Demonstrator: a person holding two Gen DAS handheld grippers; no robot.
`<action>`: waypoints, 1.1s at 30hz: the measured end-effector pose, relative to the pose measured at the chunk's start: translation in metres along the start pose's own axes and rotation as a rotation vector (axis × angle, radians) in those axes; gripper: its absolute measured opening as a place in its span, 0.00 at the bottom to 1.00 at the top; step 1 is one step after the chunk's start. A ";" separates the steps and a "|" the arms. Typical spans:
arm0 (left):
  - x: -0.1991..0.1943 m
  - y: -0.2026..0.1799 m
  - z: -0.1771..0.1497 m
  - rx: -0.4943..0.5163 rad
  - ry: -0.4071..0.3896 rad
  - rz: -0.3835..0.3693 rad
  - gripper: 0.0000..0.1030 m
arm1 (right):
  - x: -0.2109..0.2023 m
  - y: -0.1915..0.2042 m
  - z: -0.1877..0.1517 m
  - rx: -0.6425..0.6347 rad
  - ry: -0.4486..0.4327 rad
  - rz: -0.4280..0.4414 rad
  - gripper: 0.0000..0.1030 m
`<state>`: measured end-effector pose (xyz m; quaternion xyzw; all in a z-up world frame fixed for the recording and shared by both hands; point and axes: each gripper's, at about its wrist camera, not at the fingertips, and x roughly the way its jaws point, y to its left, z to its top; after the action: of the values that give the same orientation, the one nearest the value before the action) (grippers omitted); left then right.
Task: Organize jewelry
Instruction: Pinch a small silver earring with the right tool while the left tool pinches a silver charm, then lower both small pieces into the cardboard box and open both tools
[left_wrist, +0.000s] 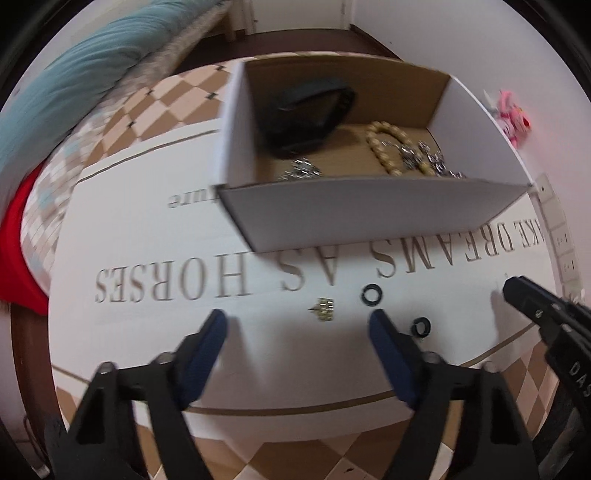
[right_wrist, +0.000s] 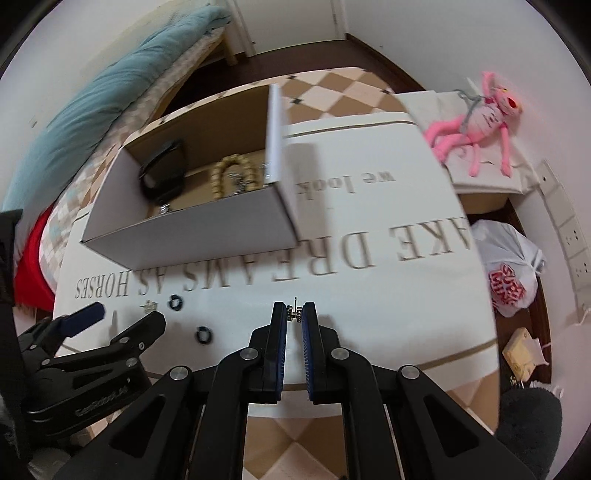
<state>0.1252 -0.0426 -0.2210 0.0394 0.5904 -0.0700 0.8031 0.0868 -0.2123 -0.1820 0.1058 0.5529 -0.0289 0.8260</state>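
- Upper left of the right-wrist view: the box (right_wrist: 192, 236) already holds a bead bracelet (right_wrist: 225, 173) and a black band (right_wrist: 162, 177).
- Lower left: the left claw (left_wrist: 297, 325) hangs spread over a small gold earring (left_wrist: 323, 308), not touching it; two black rings (left_wrist: 372, 294) lie just beside.
- Lower centre: the right claw (right_wrist: 295, 314) pinches a small stud earring (right_wrist: 295, 313), still low over the mat (right_wrist: 406, 288).
- Judged step: pickup. Next, lift the stud and carry it up-left over the box wall before letting go; it could slip.

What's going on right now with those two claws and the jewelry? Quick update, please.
Right gripper shut on small earring. Left gripper open above gold earring. Two black rings loose; box unobstructed.
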 end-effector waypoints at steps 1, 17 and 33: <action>0.001 -0.003 0.000 0.010 -0.004 -0.011 0.58 | 0.000 -0.003 0.000 0.008 0.001 -0.003 0.09; -0.014 -0.012 0.005 0.045 -0.042 -0.068 0.04 | -0.015 -0.004 0.005 0.032 -0.028 0.025 0.09; -0.105 0.047 0.019 -0.130 -0.154 -0.238 0.04 | -0.077 0.013 0.030 0.044 -0.124 0.180 0.09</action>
<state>0.1201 0.0078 -0.1159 -0.0883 0.5307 -0.1290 0.8330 0.0861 -0.2112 -0.0985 0.1712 0.4881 0.0266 0.8554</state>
